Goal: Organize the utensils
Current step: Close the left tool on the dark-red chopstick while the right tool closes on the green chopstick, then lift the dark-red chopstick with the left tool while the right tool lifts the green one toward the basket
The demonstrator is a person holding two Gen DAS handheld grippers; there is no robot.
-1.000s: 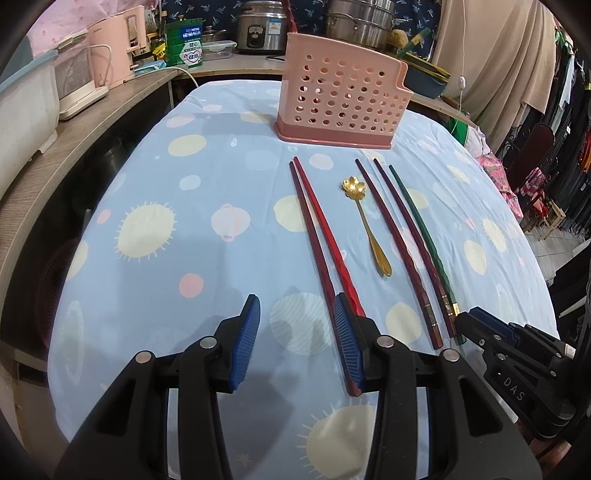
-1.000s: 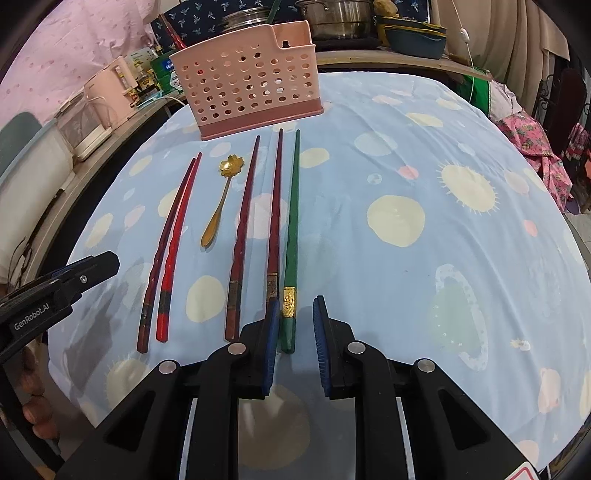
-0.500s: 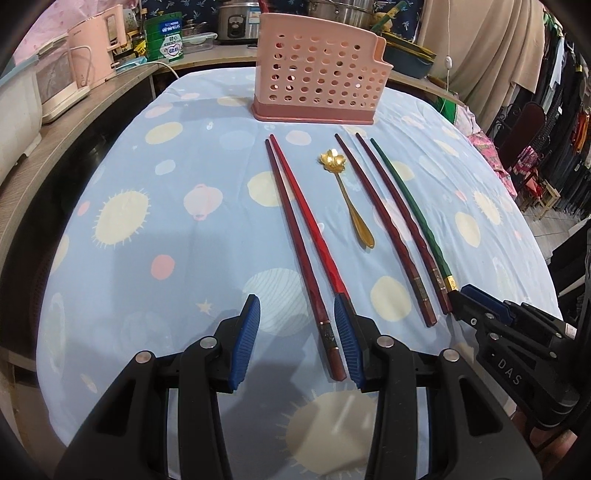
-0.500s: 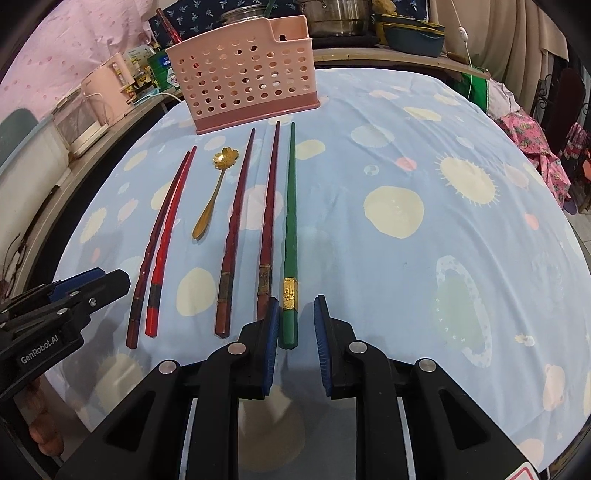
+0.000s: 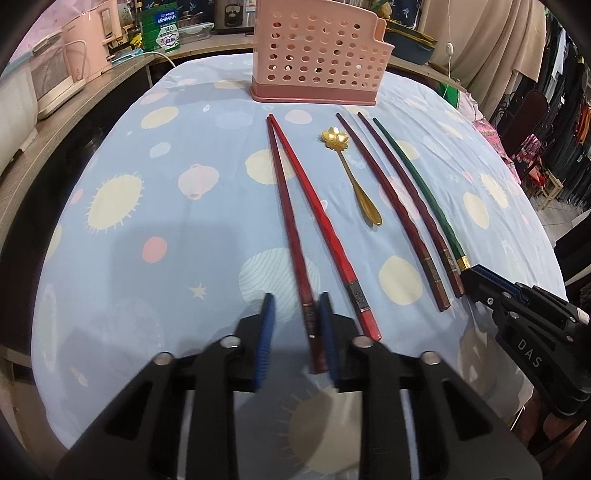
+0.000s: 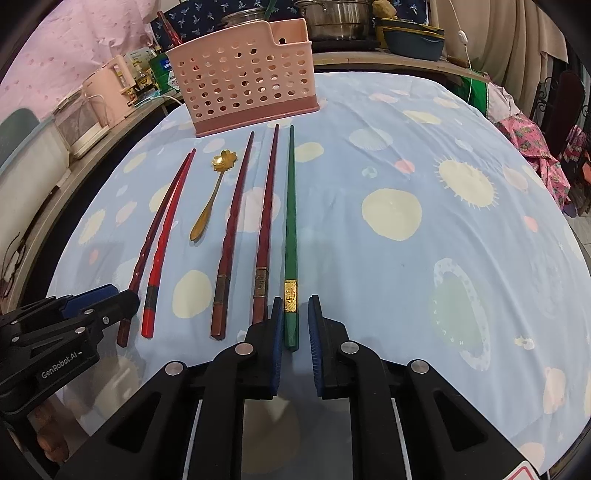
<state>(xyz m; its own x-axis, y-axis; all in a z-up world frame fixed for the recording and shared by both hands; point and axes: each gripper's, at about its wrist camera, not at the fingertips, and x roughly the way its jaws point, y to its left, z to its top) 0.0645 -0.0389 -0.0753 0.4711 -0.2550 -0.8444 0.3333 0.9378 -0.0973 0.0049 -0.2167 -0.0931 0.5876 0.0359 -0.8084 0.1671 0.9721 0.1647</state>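
Several chopsticks and a gold flower spoon (image 5: 349, 173) lie in a row before a pink perforated utensil basket (image 5: 317, 62). My left gripper (image 5: 297, 314) is open with the thick end of the dark red chopstick (image 5: 291, 229) between its jaws, beside the bright red chopstick (image 5: 325, 229). My right gripper (image 6: 295, 321) is open around the thick end of the green chopstick (image 6: 290, 236). Two maroon chopsticks (image 6: 236, 229) lie between spoon and green one. The basket also shows in the right wrist view (image 6: 243, 74).
The table wears a light blue cloth with sun prints (image 6: 406, 206). A counter at the left holds pink appliances (image 5: 92, 40). Pots and bowls stand behind the basket (image 6: 332, 18). Clothes hang at the right (image 5: 554, 92).
My left gripper has shifted right and narrowed, so the dark red chopstick's end now lies between its jaws. My right gripper has opened slightly wider around the green chopstick's end.
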